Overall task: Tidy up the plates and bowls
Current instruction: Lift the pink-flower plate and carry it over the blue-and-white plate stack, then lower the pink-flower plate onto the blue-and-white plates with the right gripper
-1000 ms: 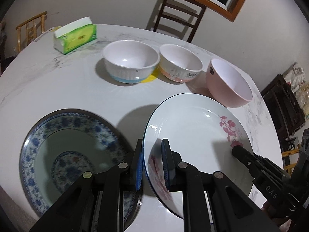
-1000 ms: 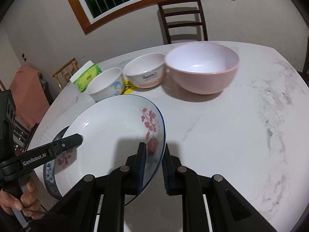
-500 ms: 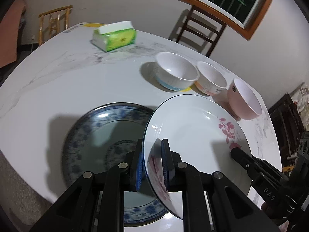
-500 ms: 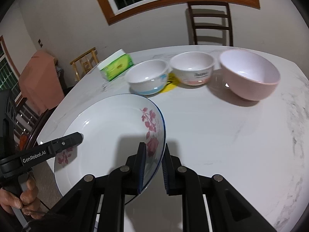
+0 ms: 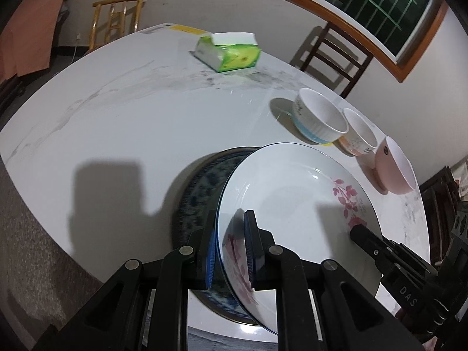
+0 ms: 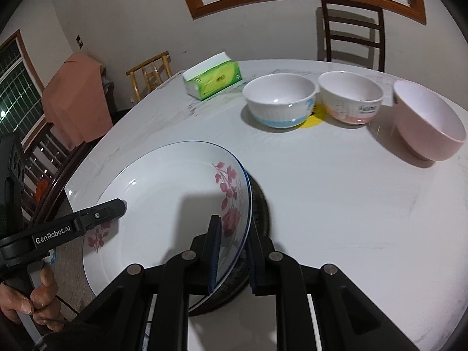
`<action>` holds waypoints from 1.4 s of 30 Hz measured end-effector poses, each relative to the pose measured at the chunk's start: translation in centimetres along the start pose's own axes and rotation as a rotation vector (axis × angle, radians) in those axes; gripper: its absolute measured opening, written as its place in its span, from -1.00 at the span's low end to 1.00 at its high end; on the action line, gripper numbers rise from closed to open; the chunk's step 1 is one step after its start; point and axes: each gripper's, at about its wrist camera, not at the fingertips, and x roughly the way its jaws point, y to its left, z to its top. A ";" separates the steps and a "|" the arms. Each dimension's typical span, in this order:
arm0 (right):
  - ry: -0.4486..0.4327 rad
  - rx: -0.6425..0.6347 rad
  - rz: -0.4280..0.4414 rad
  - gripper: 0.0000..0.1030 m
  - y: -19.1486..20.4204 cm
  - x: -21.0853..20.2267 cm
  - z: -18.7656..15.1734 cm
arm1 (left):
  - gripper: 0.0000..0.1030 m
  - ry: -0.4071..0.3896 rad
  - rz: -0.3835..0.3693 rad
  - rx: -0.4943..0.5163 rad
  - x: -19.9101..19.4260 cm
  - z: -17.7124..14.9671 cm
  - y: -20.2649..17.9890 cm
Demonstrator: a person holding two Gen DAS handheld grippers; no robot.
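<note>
1. Right now my left gripper (image 5: 231, 251) is clamped on the near rim of the white floral plate (image 5: 292, 204), one pad on each face of the rim.
2. My right gripper (image 6: 232, 259) pinches the opposite rim of that plate the same way, so I carry it between both tools.
3. Below it lies the blue patterned plate (image 5: 199, 196) on the marble table (image 5: 146, 117); the white plate covers most of it, and I cannot tell whether the two touch.
4. Farther out stand three bowls in a row: a white bowl with a blue base (image 6: 279, 101), a white bowl with a pink base (image 6: 349, 96) just beside it, and a pink bowl (image 6: 427, 122).
5. Beyond them sits a green tissue pack (image 6: 213, 77), well apart from the plates.
</note>
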 end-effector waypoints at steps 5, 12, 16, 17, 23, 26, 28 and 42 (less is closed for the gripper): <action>0.017 -0.009 0.005 -0.69 0.7 1.1 -0.1 | -0.75 0.010 0.010 -0.024 0.3 -0.1 1.5; 0.041 -0.004 -0.002 -0.69 0.8 2.3 -0.2 | -0.74 0.038 0.013 -0.035 1.5 -0.1 2.5; 0.042 -0.002 -0.007 -0.69 0.7 2.7 -0.1 | -0.74 0.048 0.011 -0.038 2.0 -0.1 2.7; 0.042 0.001 -0.007 -0.69 0.5 2.7 0.0 | -0.75 0.048 0.009 -0.038 2.0 -0.1 2.7; 0.053 0.014 -0.025 -0.67 0.0 3.1 -0.1 | -0.75 0.058 0.011 -0.022 2.6 0.0 2.3; 0.051 0.011 -0.032 -0.64 -0.1 3.2 -0.1 | -0.75 0.063 0.016 -0.014 2.8 0.0 2.0; 0.051 0.012 -0.033 -0.64 -0.1 3.3 -0.1 | -0.74 0.062 0.022 -0.011 3.0 0.0 1.8; 0.070 -0.008 -0.051 -0.46 0.7 3.3 0.0 | -0.39 0.087 0.006 -0.026 3.3 0.3 1.3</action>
